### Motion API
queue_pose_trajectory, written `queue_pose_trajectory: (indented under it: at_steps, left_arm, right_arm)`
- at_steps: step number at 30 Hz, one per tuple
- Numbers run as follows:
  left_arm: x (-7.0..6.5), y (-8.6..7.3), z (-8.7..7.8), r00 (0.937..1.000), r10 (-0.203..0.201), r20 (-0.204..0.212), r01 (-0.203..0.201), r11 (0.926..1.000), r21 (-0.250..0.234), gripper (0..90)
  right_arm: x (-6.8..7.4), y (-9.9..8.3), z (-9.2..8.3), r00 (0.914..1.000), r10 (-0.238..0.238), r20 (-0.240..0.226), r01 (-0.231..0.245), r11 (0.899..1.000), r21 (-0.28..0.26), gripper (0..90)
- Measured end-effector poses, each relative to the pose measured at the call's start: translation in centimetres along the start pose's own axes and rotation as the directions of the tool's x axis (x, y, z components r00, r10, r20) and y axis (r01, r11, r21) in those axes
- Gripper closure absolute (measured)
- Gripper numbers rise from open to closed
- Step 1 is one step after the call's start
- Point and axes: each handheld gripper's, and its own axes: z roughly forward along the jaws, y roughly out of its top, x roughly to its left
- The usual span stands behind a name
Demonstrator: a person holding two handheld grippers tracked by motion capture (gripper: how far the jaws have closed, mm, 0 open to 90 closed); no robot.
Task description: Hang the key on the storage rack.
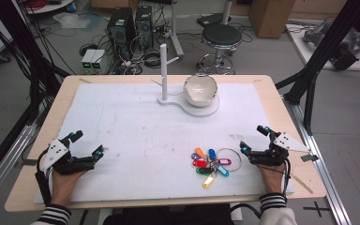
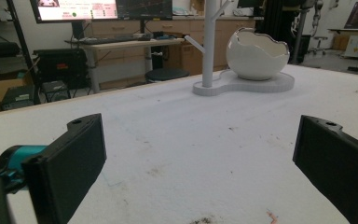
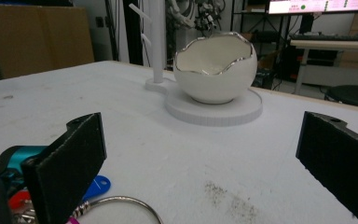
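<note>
The bunch of keys (image 1: 211,165) is lying on the white bench (image 1: 136,140), toward the near edge and on the right half, its coloured tags fanning out and its wire ring (image 1: 230,159) spreading toward the right. The right tongs (image 1: 253,139) are sitting just beside that ring, jaws standing wide apart and gripping nothing. In the right gripper view the ring (image 3: 121,205) and a blue tag (image 3: 95,185) are peeking out at the bottom, beside and under the jaw on that picture's left, so the bunch is lying off to the inner side of these tongs rather than between them.

The left tongs (image 1: 88,143) are resting well apart from the keys, across the bench on the other side, also spread open and empty; the left gripper view is looking over bare bench toward the far end.

So the right hand is clearly the nearer one. Farther back, the egg-shaped bowl (image 1: 199,90) is sitting on its white stand (image 1: 206,110) next to the branched post (image 1: 163,70), well beyond the keys.
</note>
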Motion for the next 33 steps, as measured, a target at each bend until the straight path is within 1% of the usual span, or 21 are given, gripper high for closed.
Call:
queue_pose_trajectory:
  at_steps: [1, 2, 3, 4, 5, 7, 9, 11, 14, 16, 19, 20, 21, 23, 24, 26, 27, 30, 31, 32, 33]
  left_arm:
    - [0.0, 0.0, 0.0, 1.0, 0.001, 0.0, -0.001, 1.0, 0.001, 3.0]
    - [0.0, 0.0, 0.0, 1.0, 0.003, 0.001, -0.003, 1.0, 0.003, 3.0]
    - [0.0, 0.0, 0.0, 1.0, 0.005, 0.001, -0.005, 1.0, 0.004, 3.0]
    - [0.0, 0.0, 0.0, 1.0, 0.007, -0.001, -0.007, 1.0, 0.004, 3.0]
    - [0.0, 0.0, 0.0, 1.0, 0.008, -0.002, -0.008, 1.0, 0.005, 3.0]
    - [-0.1, 0.0, 0.0, 1.0, 0.009, -0.003, -0.009, 0.9999, 0.005, 3.0]
    - [-0.1, 0.0, 0.0, 1.0, 0.009, -0.003, -0.009, 0.9999, 0.005, 3.0]
    - [0.0, 0.0, 0.0, 1.0, 0.007, 0.0, -0.007, 0.9999, 0.007, 3.0]
    - [0.0, 0.0, 0.0, 1.0, 0.009, -0.001, -0.009, 0.9999, 0.006, 3.0]
    - [-0.1, 0.0, 0.1, 1.0, 0.009, -0.002, -0.009, 0.9999, 0.006, 3.0]
    - [-0.1, 0.0, 0.1, 0.9999, 0.01, -0.002, -0.01, 0.9999, 0.007, 3.0]
    - [-0.1, 0.0, 0.0, 0.9999, 0.01, -0.004, -0.01, 0.9999, 0.007, 3.0]
    - [-0.1, 0.0, 0.0, 1.0, 0.009, -0.003, -0.009, 0.9999, 0.006, 3.0]
    - [-0.1, 0.0, 0.1, 1.0, 0.008, -0.002, -0.008, 1.0, 0.006, 3.0]
    - [-0.1, 0.0, 0.1, 1.0, 0.008, -0.002, -0.008, 1.0, 0.006, 3.0]
    - [-0.1, 0.0, 0.1, 0.9999, 0.012, 0.0, -0.012, 0.9999, 0.008, 3.0]
    - [-0.1, 0.0, 0.1, 0.9999, 0.012, 0.0, -0.012, 0.9999, 0.008, 3.0]
    - [-0.1, 0.0, 0.1, 0.9999, 0.015, 0.002, -0.015, 0.9998, 0.011, 3.0]
    - [-0.1, 0.0, 0.1, 0.9999, 0.014, 0.001, -0.014, 0.9998, 0.011, 3.0]
    - [-0.1, 0.0, 0.1, 0.9999, 0.015, 0.002, -0.015, 0.9998, 0.011, 3.0]
    - [-0.1, 0.0, 0.1, 0.9999, 0.014, 0.002, -0.014, 0.9998, 0.011, 3.0]
  right_arm:
    - [0.0, 0.0, 0.0, 1.0, 0.0, 0.0, 0.0, 1.0, 0.0, 1.0]
    - [0.0, 0.8, 0.1, 0.9998, -0.019, 0.007, 0.019, 0.999, 0.045, 1.0]
    - [-0.1, 1.0, 0.1, 0.9996, -0.024, 0.01, 0.024, 0.998, 0.061, 1.0]
    - [-0.1, 1.0, 0.1, 0.9996, -0.024, 0.01, 0.024, 0.998, 0.061, 1.0]
    - [-0.2, 1.8, 0.2, 0.9999, -0.015, -0.004, 0.015, 0.996, 0.092, 1.0]
    - [-0.3, 2.6, 0.2, 0.9999, -0.006, -0.01, 0.007, 0.993, 0.118, 1.0]
    - [-0.4, 3.7, 0.3, 0.9998, -0.011, -0.017, 0.014, 0.989, 0.15, 1.1]
    - [-0.6, 4.8, 0.4, 0.9994, -0.025, -0.024, 0.029, 0.982, 0.185, 1.1]
    - [-0.7, 6.4, 0.7, 0.9982, -0.031, -0.051, 0.043, 0.967, 0.252, 1.0]
    - [-0.8, 7.4, 0.9, 0.9961, -0.049, -0.074, 0.068, 0.956, 0.286, 1.0]
    - [-0.7, 8.5, 1.3, 0.9932, -0.075, -0.089, 0.1, 0.941, 0.325, 1.1]
    - [-0.7, 8.5, 1.3, 0.9932, -0.075, -0.089, 0.1, 0.941, 0.325, 1.1]
    - [-0.7, 9.1, 1.7, 0.9912, -0.077, -0.108, 0.111, 0.926, 0.362, 1.0]
    - [-0.7, 9.4, 2.2, 0.9884, -0.076, -0.132, 0.124, 0.905, 0.406, 1.1]
    - [-0.7, 9.6, 2.4, 0.9869, -0.071, -0.145, 0.128, 0.892, 0.433, 1.1]
    - [-0.5, 9.9, 3.0, 0.9818, -0.09, -0.167, 0.16, 0.867, 0.472, 1.1]
    - [-0.5, 10.0, 3.4, 0.9792, -0.098, -0.178, 0.174, 0.857, 0.485, 1.1]
    - [-0.2, 10.1, 4.3, 0.9735, -0.099, -0.206, 0.197, 0.822, 0.534, 1.1]
    - [0.0, 10.0, 4.6, 0.9718, -0.1, -0.214, 0.204, 0.812, 0.547, 1.1]
    - [0.0, 10.0, 4.6, 0.9718, -0.1, -0.214, 0.204, 0.812, 0.547, 1.1]
    - [0.1, 9.9, 5.1, 0.9672, -0.104, -0.231, 0.222, 0.79, 0.572, 1.1]
